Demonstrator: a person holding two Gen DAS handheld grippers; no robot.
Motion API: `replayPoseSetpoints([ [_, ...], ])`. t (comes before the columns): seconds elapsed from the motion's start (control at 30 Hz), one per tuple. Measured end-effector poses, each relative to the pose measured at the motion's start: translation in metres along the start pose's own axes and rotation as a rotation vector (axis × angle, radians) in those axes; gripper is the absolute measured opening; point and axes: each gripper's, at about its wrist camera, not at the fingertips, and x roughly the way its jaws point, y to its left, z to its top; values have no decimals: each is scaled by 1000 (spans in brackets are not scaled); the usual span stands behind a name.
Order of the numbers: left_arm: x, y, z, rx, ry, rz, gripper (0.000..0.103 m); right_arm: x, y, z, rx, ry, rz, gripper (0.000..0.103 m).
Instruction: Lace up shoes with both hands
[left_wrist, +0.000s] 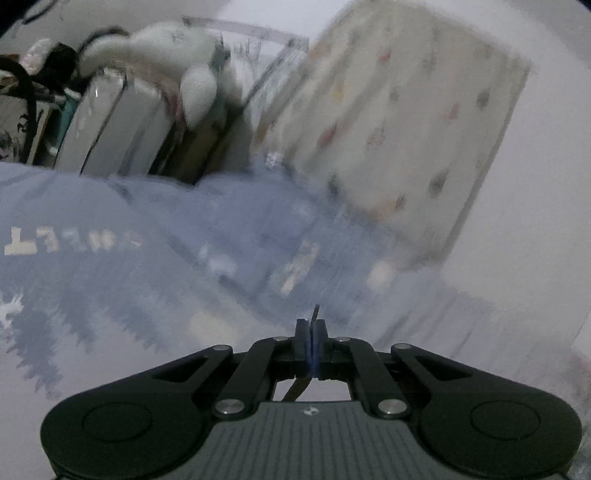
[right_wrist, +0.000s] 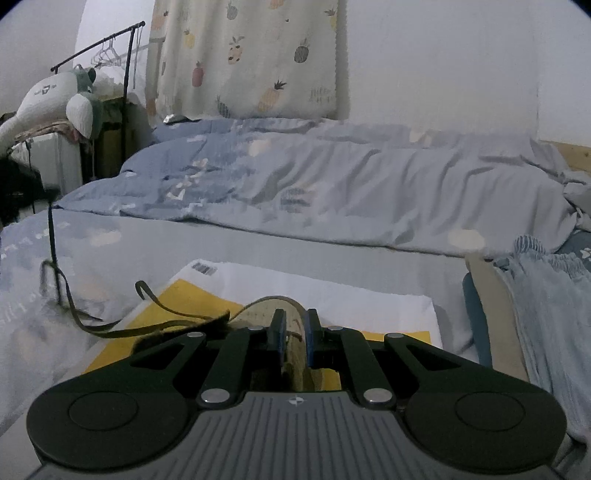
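mostly blur beyond left claw (left_wrist: 311, 325)

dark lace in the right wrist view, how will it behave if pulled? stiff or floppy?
Likely floppy: the shoelace lies in loose curves and loops over the yellow sheet. Probably light, since one strand hangs taut upward without sagging much. It looks flat and thin, so it may slip from shut jaws; the left gripper pinches only a narrow end.
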Motion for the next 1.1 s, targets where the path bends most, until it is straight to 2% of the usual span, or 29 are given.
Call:
replayPoseSetpoints([
  [0.1,-33,-11,18,-42,-176,-80,0,0,-1,0,5,-4,0,7],
  [0.2,-45,-21,30,-32,-194,-167,0,-2,-2,1,11,-14,3,7],
  [0.37,-45,-51,12,109,-107,-262,0,-6,-7,6,46,-50,38,7],
  [0.47,-50,-82,-11,245,-53,-338,0,-11,-16,13,102,-86,91,7],
  [0.6,-55,-120,-58,368,47,-417,0,-22,-29,24,177,-157,185,7],
  [0.67,-60,-137,-82,428,90,-445,0,-28,-37,27,228,-190,241,16],
  [0.87,-82,-164,-139,569,121,-494,0,-30,-77,28,501,-239,464,38],
  [0.97,-89,-173,-158,614,126,-561,0,-24,-95,26,612,-226,530,38],
  [1.1,-85,-178,-169,631,143,-606,0,-13,-107,23,692,-185,566,38],
])
